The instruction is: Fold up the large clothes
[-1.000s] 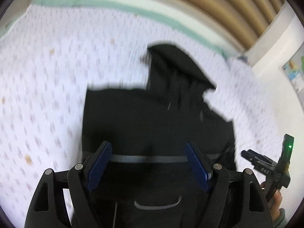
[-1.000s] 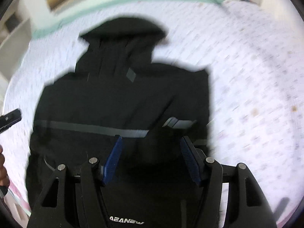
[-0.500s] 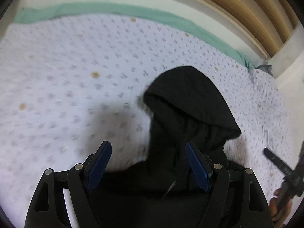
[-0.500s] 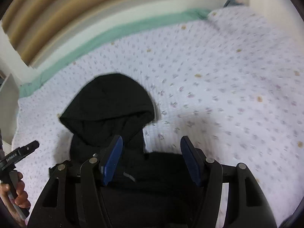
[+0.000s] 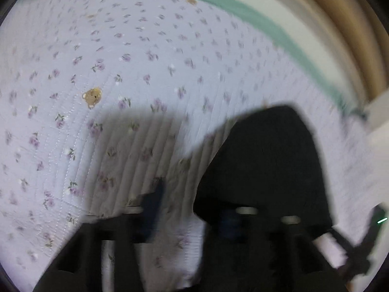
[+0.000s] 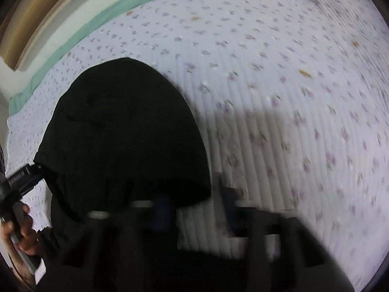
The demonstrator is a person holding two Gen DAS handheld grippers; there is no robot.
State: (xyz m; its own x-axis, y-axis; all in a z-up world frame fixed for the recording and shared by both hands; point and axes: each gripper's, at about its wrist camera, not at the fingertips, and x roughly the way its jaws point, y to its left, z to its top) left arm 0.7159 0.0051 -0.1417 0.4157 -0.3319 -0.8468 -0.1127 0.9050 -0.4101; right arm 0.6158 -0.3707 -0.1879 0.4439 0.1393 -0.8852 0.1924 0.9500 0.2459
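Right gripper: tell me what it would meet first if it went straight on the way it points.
Probably the floral quilt, just right of the black hood. The right gripper is blurred and depth is unclear.

One black hooded garment (image 5: 267,160) lies on one bed (image 5: 145,48), which has one lilac flowered quilt (image 6: 291,73) and one green sheet edge (image 6: 73,36) along the far side. Two grippers are in view: the left gripper (image 5: 192,219) and the right gripper (image 6: 197,206). One bear patch (image 5: 92,96) shows clearly on the quilt; several small tan marks farther off are too blurred to count. One hand (image 6: 24,231) is visible.
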